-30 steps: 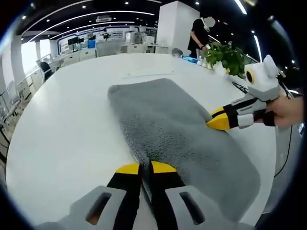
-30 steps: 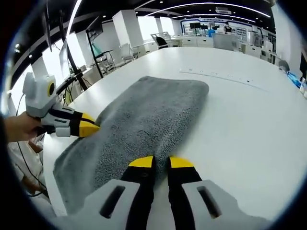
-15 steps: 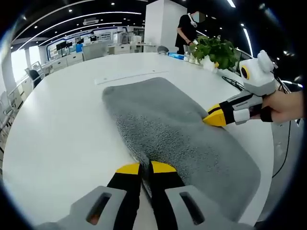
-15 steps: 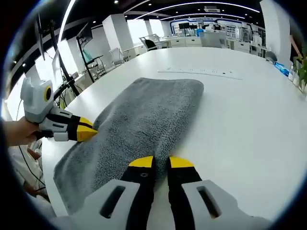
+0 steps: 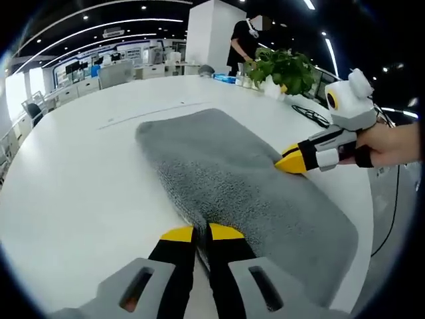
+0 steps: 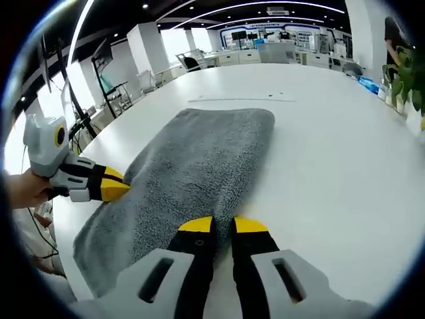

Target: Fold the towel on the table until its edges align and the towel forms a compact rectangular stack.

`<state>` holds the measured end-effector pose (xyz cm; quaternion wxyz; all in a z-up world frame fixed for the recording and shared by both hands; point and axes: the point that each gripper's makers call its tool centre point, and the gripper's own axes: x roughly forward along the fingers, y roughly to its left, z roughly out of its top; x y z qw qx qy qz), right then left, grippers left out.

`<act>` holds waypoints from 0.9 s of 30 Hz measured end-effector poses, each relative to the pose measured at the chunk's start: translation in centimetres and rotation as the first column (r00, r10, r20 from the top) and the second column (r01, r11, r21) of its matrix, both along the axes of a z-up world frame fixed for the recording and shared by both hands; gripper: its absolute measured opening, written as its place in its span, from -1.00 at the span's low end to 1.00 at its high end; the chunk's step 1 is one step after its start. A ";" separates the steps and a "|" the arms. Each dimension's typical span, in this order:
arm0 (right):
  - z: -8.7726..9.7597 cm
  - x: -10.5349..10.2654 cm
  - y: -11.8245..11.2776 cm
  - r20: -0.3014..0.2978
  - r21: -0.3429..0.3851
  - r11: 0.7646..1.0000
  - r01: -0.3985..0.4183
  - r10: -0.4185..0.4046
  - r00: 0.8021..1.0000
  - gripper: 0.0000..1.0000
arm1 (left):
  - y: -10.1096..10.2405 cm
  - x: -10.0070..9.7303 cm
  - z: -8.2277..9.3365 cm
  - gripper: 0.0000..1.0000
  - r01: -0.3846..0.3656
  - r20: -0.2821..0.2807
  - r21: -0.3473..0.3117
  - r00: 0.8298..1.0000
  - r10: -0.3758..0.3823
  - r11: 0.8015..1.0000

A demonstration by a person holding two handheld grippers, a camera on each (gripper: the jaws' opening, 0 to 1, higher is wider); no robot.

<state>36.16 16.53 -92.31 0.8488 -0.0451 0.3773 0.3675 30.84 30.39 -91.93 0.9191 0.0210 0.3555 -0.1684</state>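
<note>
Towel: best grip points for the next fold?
The towel lies as a long flat strip, so take its two long edges. Each gripper already pinches one: left gripper, right gripper. Come in low from each side, since the flat cloth offers only its edges.

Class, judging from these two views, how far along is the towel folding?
Done: the grey towel already lies as a long folded strip on the white table. In hand: the left gripper and right gripper each pinch an opposite long edge. Left: folding it shorter into a compact stack.

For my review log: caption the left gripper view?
Both grippers pinch opposite edges of a grey towel on a white table.
</note>
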 end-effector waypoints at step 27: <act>0.0 0.4 -3.2 0.019 0.050 0.998 0.041 -0.042 0.999 -0.88 | -3.3 0.4 -0.1 -0.87 0.002 0.010 -0.013 1.000 -0.002 1.000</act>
